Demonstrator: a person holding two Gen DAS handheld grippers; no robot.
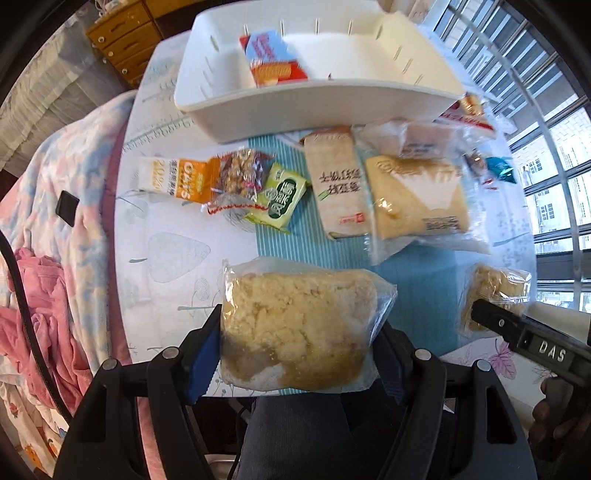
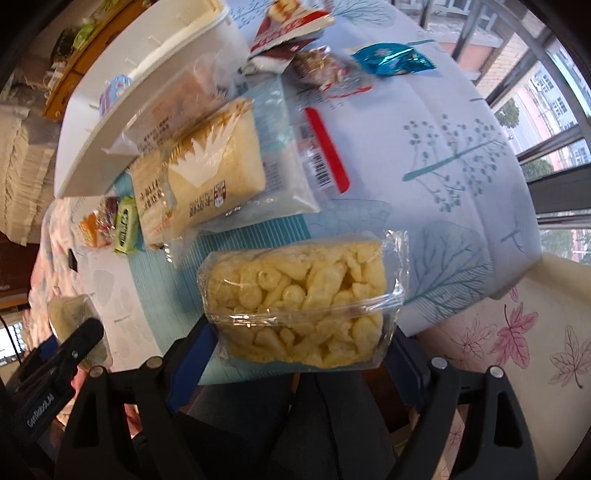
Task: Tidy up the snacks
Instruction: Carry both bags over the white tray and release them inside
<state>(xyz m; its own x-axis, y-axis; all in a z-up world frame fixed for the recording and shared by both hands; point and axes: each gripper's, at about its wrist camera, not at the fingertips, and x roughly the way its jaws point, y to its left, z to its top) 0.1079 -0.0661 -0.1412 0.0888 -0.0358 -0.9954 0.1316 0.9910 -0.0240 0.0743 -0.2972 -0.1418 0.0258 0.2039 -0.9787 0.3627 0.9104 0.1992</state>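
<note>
My left gripper (image 1: 295, 354) is shut on a clear bag of crumbly yellow cake (image 1: 295, 325) and holds it above the table's near edge. My right gripper (image 2: 299, 347) is shut on a clear pack of puffed rice snack (image 2: 303, 299), also seen in the left wrist view (image 1: 491, 295). A white divided basket (image 1: 369, 99) stands at the back with a red and blue box (image 1: 273, 59) inside. Loose on the table lie an Oats bar (image 1: 177, 181), a nut bar (image 1: 240, 173), a green packet (image 1: 280, 199) and two bread packs (image 1: 340, 184) (image 1: 417, 199).
More wrapped snacks, a red packet (image 2: 288, 26) and a blue wrapper (image 2: 391, 59), lie at the table's far right. A bed with a pink blanket (image 1: 55, 229) is on the left. A window with bars (image 1: 554, 147) is on the right.
</note>
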